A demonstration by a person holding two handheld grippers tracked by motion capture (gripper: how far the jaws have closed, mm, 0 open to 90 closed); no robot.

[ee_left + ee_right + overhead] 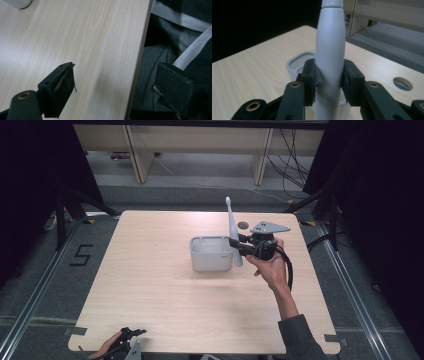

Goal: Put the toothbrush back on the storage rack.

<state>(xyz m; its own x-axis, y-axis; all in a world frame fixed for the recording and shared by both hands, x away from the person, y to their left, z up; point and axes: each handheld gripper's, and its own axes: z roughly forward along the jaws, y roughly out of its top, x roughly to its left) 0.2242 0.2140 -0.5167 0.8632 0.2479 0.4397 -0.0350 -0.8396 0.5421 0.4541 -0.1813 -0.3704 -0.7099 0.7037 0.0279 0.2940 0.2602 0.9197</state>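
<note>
A: Starting at the left: left gripper (131, 336) parked at the near edge of the pale wooden table (150, 310), jaws spread wide, nothing between them, well apart from the work.

B: Agreed. Close up from the left gripper view, one black pad (63, 87) over bare wood, the other off past the table edge. Moving rightward?

A: Small white rounded-square plastic holder (211, 253) near the middle of the table, open top facing up.

B: And just right of it?

A: Slim white plastic electric toothbrush (233, 232), upright, long axis close to vertical with a slight lean, brush head at the top. Lower end just beside the holder's right wall, seemingly outside the opening; touching or not, cannot tell.

B: Held how?

A: Right gripper (236, 244) clamped on the handle's thick part, pads (310, 76) pressed to both sides, in the right gripper view. Holder (298, 65) behind and below the handle there.

B: So the deciding relation?

A: Holder's opening lies leftward of the toothbrush's base. Probably a lift, a short shift left, then straight down, keeping the axis vertical. Right hand (272, 267) far nearer.
</note>
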